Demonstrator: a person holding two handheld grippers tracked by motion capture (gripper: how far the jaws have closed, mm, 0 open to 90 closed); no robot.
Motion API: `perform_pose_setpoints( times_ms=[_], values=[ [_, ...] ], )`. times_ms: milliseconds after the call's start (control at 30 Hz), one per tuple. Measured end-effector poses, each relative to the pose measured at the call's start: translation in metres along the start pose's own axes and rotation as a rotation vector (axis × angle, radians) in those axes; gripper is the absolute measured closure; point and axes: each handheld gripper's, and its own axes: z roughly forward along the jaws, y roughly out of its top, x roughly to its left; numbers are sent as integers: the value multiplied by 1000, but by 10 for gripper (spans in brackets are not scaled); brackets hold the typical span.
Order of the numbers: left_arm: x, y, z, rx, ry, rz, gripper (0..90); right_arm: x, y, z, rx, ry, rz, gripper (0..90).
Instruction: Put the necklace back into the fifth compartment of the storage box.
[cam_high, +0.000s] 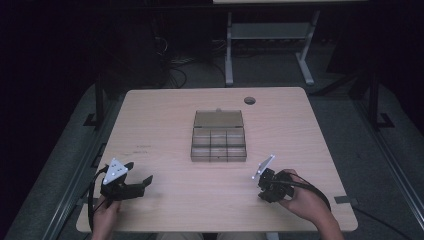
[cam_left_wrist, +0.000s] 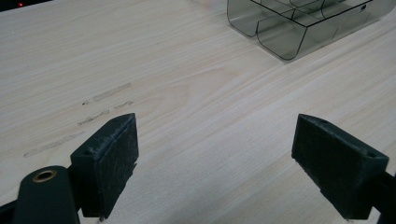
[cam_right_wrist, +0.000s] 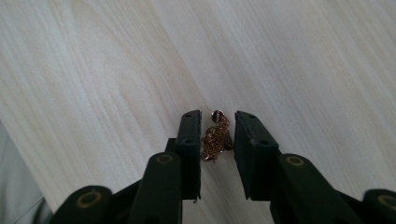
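A small bunched chain (cam_right_wrist: 215, 137) of gold-brown links lies on the pale wooden table (cam_right_wrist: 116, 70). My right gripper (cam_right_wrist: 217, 116) points down at it, one black pad on each side. The jaws stand narrow, with a thin gap still showing on the right of the chain. In the high view this gripper (cam_high: 262, 194) is near the table's front right, held by a hand. My left gripper (cam_left_wrist: 217, 135) rests wide open over bare wood, and in the high view it (cam_high: 140, 172) sits at the front left.
A clear smoky plastic organiser box (cam_high: 218, 150) with several compartments stands at the table's middle, its lid (cam_high: 218, 119) folded back. The box's near corner (cam_left_wrist: 299, 37) lies ahead of the left gripper. A round cable hole (cam_high: 249, 100) is at the far edge.
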Motion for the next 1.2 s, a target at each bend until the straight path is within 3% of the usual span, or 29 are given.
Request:
perform_pose_setpoints(
  times_ms=[267, 600, 1200],
  values=[
    [1, 0, 0, -1, -2, -8, 143, 0, 2, 1, 12, -4, 3, 823],
    [0, 0, 0, -1, -3, -3, 143, -1, 4, -4, 10, 22, 30, 839],
    [0, 0, 0, -9, -6, -11, 143, -5, 21, -36, -39, 22, 6, 838]
  ],
)
